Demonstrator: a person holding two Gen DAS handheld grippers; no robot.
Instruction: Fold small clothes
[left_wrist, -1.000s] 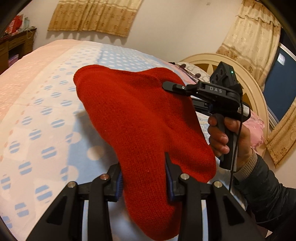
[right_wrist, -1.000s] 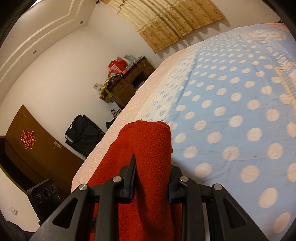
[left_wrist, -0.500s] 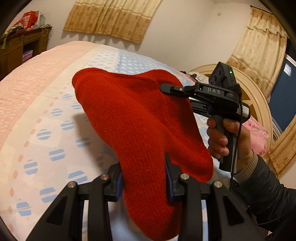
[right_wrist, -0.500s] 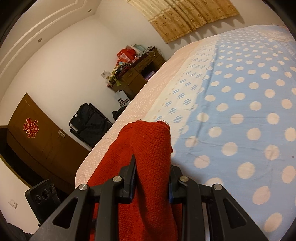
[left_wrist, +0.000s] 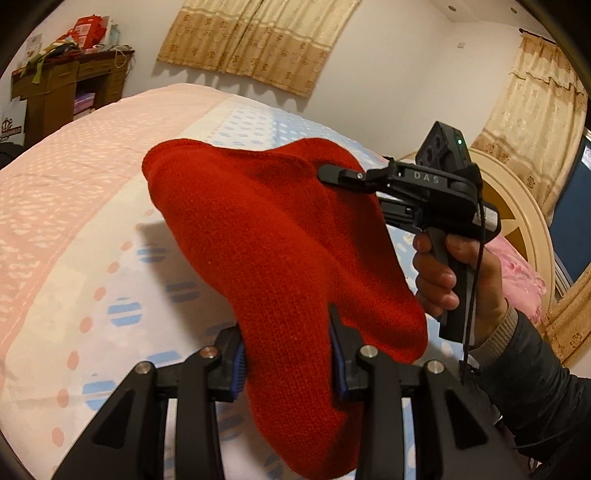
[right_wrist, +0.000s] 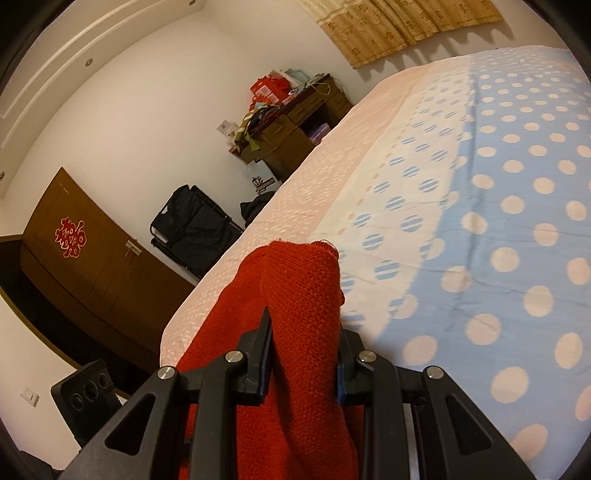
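A red knitted garment (left_wrist: 266, 236) hangs in the air above the bed (left_wrist: 74, 229), stretched between both grippers. My left gripper (left_wrist: 286, 343) is shut on its near edge, the knit bunched between the pads. The right gripper (left_wrist: 332, 175), held by a hand (left_wrist: 443, 273) at the right of the left wrist view, clamps the far corner. In the right wrist view, the right gripper (right_wrist: 304, 343) is shut on a thick fold of the same red knit (right_wrist: 299, 284), which rises above the fingers and hides their tips.
The bed's cover (right_wrist: 498, 206) is blue with pale dots, with a pink band along its side. A wooden desk (right_wrist: 295, 125) piled with things, a black bag (right_wrist: 192, 225) and a brown door (right_wrist: 85, 258) stand beyond. A round headboard (left_wrist: 517, 206) lies behind the hand.
Both grippers have carried the red garment sideways over the bed, towards its pink edge and the desk. The grips have not changed.
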